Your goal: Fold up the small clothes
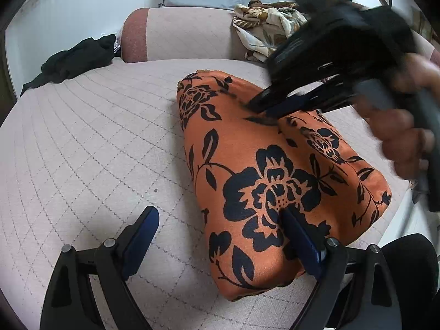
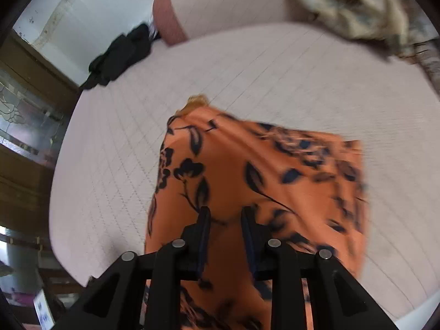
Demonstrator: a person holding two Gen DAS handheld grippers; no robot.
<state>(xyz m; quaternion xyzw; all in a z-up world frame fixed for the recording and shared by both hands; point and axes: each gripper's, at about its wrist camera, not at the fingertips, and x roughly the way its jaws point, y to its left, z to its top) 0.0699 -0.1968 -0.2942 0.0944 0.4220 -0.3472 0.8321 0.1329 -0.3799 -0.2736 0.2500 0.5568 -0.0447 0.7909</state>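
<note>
At the far left a black garment (image 1: 74, 59) lies bunched at the mattress (image 1: 96, 137) edge, well clear of your work, likely waiting its turn. Your left gripper (image 1: 220, 236) hangs with jaws wide apart, one finger resting on the near end of the orange floral garment (image 1: 264, 181), seemingly to pin it. That garment lies folded in the middle of the mattress. Your right gripper (image 2: 224, 220) hovers over its far part, jaws narrowed with a clear gap, nothing visibly pinched. Beyond, a cream floral cloth (image 1: 264, 24) sits crumpled.
</note>
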